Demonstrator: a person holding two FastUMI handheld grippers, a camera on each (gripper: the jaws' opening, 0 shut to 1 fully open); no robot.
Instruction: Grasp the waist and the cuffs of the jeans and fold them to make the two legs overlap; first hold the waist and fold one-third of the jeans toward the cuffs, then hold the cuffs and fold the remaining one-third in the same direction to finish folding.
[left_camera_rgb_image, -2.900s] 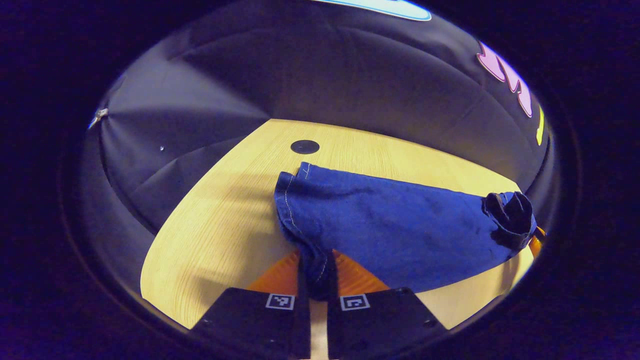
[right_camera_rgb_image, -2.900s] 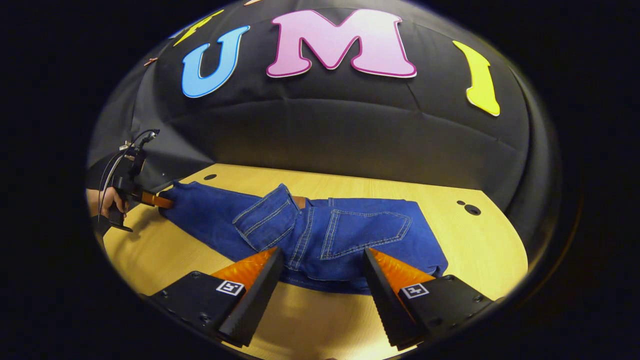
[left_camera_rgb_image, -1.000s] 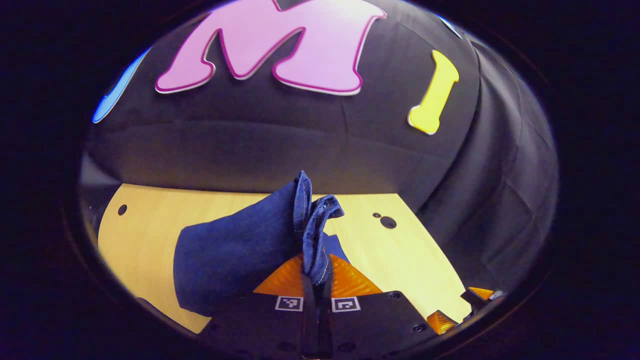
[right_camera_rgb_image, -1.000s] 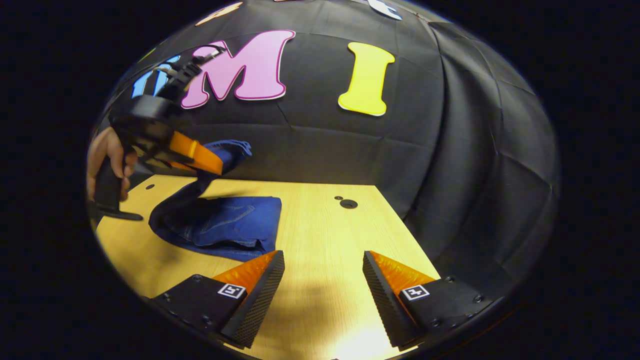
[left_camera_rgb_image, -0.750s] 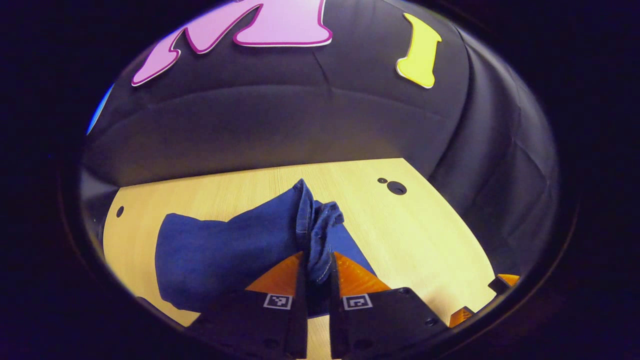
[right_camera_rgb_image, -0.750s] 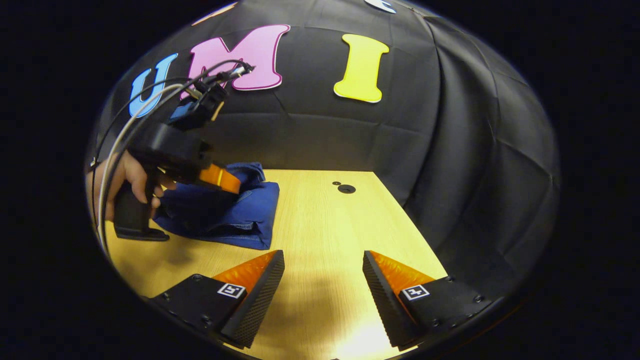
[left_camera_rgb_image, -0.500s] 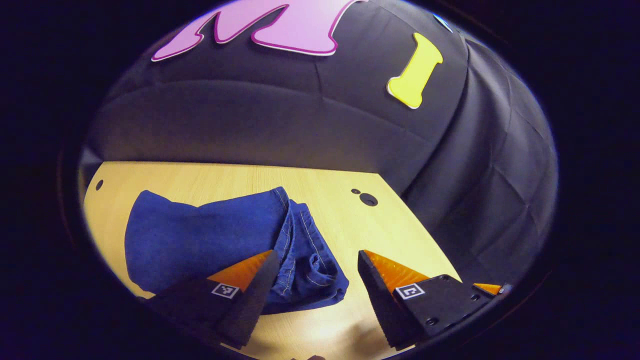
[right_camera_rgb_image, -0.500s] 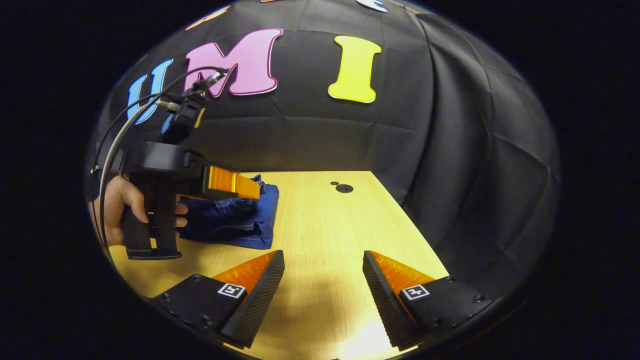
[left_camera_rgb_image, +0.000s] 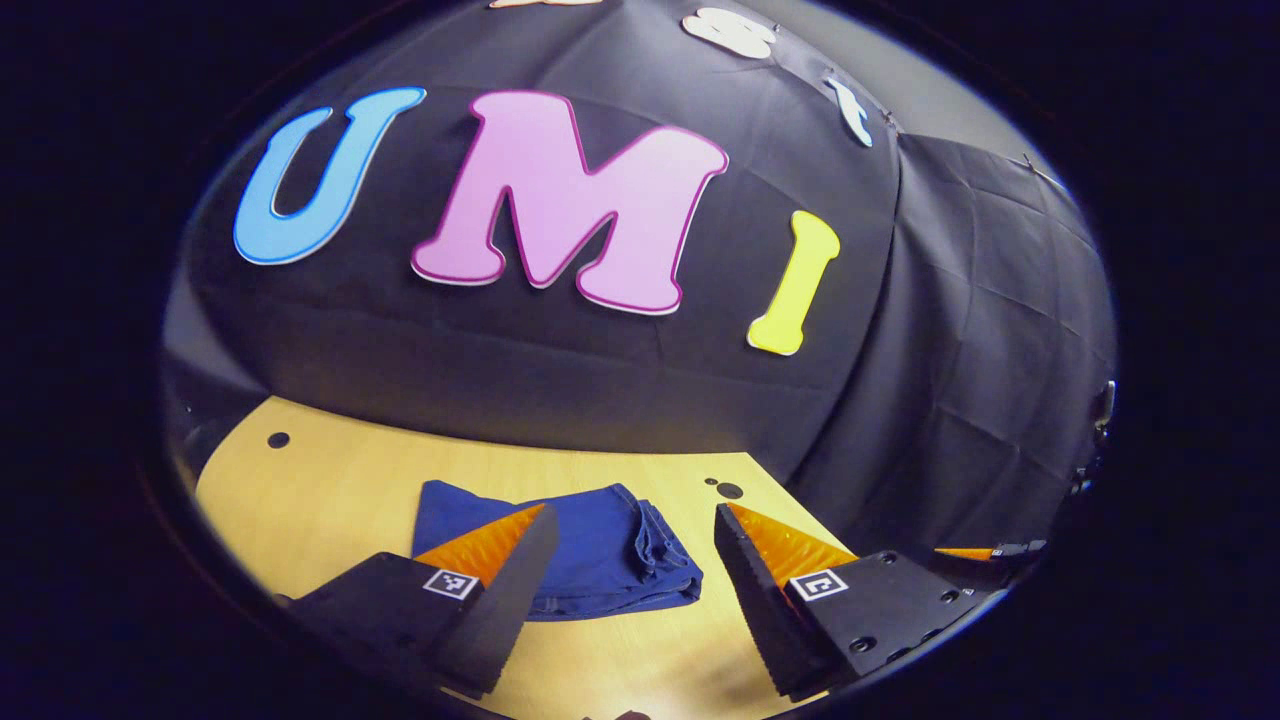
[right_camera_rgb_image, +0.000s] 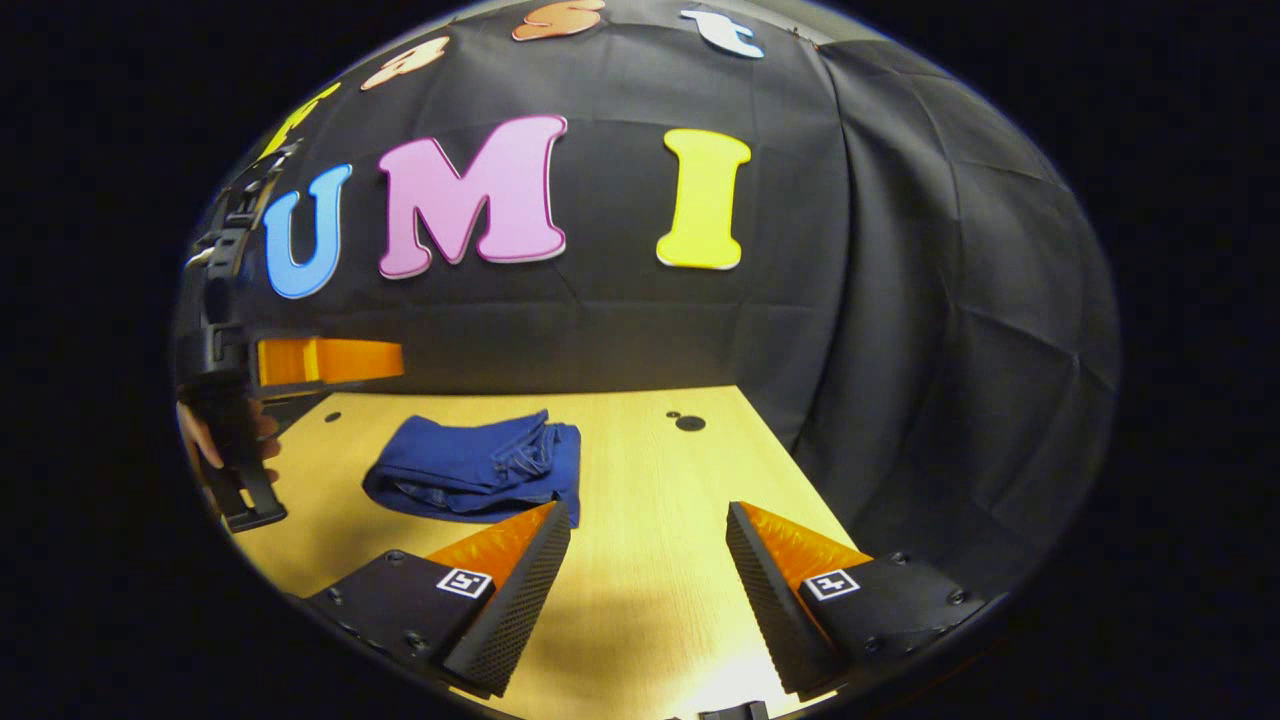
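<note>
Left tool (left_camera_rgb_image: 630, 535) spread, jeans (right_camera_rgb_image: 475, 470) folded flat

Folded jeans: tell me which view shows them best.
Right gripper view: the jeans lie whole and unblocked on the table, layered edges visible. In the left gripper view the left gripper, open, frames the jeans, one finger hiding part.

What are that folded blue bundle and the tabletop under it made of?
The jeans look like blue denim: matte woven cloth with pale stitched seams. The table looks like light wood or a wood-grain laminate, smooth with fine straight grain; which of the two cannot be told.
</note>
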